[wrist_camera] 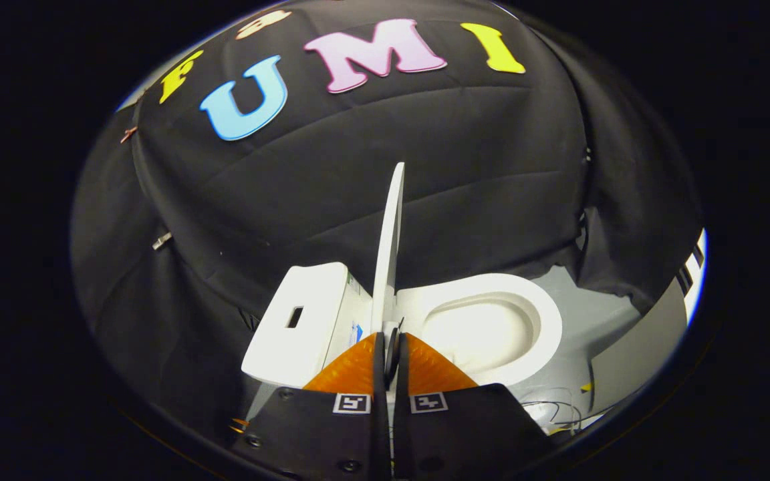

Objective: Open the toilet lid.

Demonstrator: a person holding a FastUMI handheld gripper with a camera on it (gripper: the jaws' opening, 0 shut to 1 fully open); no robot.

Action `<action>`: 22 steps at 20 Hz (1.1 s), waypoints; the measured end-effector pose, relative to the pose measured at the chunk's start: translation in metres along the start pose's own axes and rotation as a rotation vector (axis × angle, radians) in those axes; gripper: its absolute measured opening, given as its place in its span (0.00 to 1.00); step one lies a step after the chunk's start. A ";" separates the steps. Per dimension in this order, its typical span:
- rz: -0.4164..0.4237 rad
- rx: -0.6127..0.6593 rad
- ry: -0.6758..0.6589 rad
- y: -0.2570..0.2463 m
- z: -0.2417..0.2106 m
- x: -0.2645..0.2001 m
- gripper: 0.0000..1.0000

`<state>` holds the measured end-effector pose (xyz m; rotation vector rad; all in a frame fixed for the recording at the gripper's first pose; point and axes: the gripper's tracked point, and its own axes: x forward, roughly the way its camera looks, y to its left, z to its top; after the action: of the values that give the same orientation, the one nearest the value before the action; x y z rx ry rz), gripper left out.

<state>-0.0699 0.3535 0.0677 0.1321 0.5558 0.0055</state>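
Observation:
A white toilet stands just ahead of me, seen from its side. Its lid (390,254) is raised upright and I see it edge-on as a thin white slab rising between the tank (305,321) and the open seat and bowl (492,321). My gripper (392,336) is shut on the lid's lower edge, one finger on each face. The tank, with a dark rectangular slot on top, lies left of the fingers. The bowl lies to their right.
Black cloth walls close in behind and to both sides of the toilet. A grey floor (592,321) shows to the right of the bowl, with thin cables (552,407) lying on it near the fingers.

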 end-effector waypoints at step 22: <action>-0.196 -0.332 -0.098 0.185 -0.036 0.034 0.08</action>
<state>-0.0542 0.5433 0.0427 -0.2450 0.4609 -0.0981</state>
